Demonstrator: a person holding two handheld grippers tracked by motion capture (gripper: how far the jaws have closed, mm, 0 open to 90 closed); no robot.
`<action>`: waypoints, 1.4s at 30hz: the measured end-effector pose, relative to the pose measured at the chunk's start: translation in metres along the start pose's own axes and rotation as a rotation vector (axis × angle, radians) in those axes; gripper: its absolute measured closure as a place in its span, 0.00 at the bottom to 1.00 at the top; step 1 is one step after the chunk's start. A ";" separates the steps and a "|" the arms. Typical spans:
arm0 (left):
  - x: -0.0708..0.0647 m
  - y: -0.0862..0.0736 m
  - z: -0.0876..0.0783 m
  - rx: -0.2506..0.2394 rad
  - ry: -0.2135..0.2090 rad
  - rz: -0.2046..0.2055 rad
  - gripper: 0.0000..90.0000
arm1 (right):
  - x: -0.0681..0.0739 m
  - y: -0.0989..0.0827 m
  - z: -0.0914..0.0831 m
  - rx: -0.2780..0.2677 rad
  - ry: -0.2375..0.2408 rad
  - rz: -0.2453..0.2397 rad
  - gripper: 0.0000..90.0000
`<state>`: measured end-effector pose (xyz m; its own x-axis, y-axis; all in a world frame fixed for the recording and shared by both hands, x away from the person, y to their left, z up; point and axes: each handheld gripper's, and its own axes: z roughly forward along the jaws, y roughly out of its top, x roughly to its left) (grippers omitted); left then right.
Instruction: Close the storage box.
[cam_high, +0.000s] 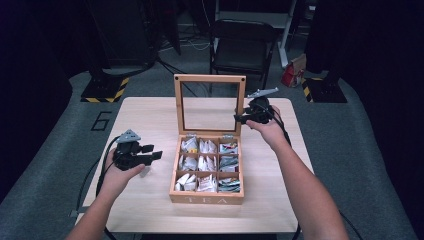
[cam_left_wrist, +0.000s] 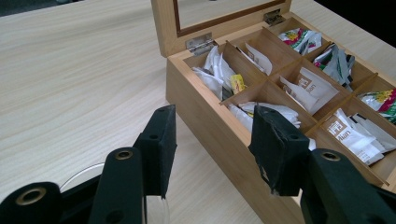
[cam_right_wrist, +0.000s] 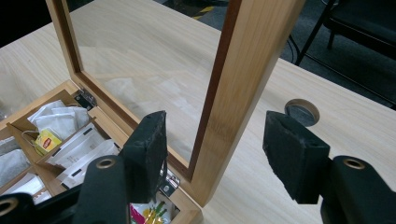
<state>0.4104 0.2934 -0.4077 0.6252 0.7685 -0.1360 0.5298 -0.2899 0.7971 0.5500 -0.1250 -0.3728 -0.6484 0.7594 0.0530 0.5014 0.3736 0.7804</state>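
Right hand-held gripper (cam_right_wrist: 212, 144) sits at the right edge of the upright lid (cam_right_wrist: 243, 79) of the tea box (cam_high: 207, 170). Jaws straddle the lid's wooden frame, a gap showing on both sides, pads not pressing: open, nothing gripped. In the high view the same right hand-held gripper (cam_high: 247, 116) is beside the lid's right upright, toward the table's far right part.

Left hand-held gripper (cam_left_wrist: 212, 149) rests near the table's left edge, jaws apart and empty, aimed at the box's left wall. High view shows it (cam_high: 150, 152) well apart from the box.

Tea box stands mid-table, front near the table's near edge. Lid stands vertical on hinges (cam_left_wrist: 200, 42) at the back; compartments are full of tea bags (cam_left_wrist: 306, 86).

Risks, judged:
- Lid has a clear pane. A loose or off-centre pinch on the frame could slip, and the lid drops shut hard.
- Pushing the lid sideways instead of around the hinge could shove the whole box across the table, since the left hand-held gripper isn't bracing it.
- Tea bags sticking up by the back row could get caught under the closing lid.
- A cable hole (cam_right_wrist: 302, 111) lies behind the lid; minor snag risk.
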 end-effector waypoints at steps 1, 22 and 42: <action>0.000 0.000 0.000 -0.001 0.001 0.000 0.56 | 0.000 0.000 0.001 -0.001 0.004 0.003 0.44; 0.000 -0.003 0.001 0.005 -0.001 -0.005 0.56 | 0.003 0.005 0.007 -0.029 0.016 -0.009 0.43; -0.001 0.004 0.001 -0.009 0.007 0.000 0.56 | 0.000 0.000 -0.007 -0.048 0.062 0.030 0.59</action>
<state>0.4122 0.2915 -0.4052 0.6214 0.7723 -0.1319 0.5243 -0.2848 0.8025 0.5454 -0.1289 -0.3684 -0.6688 0.7346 0.1142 0.4942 0.3245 0.8065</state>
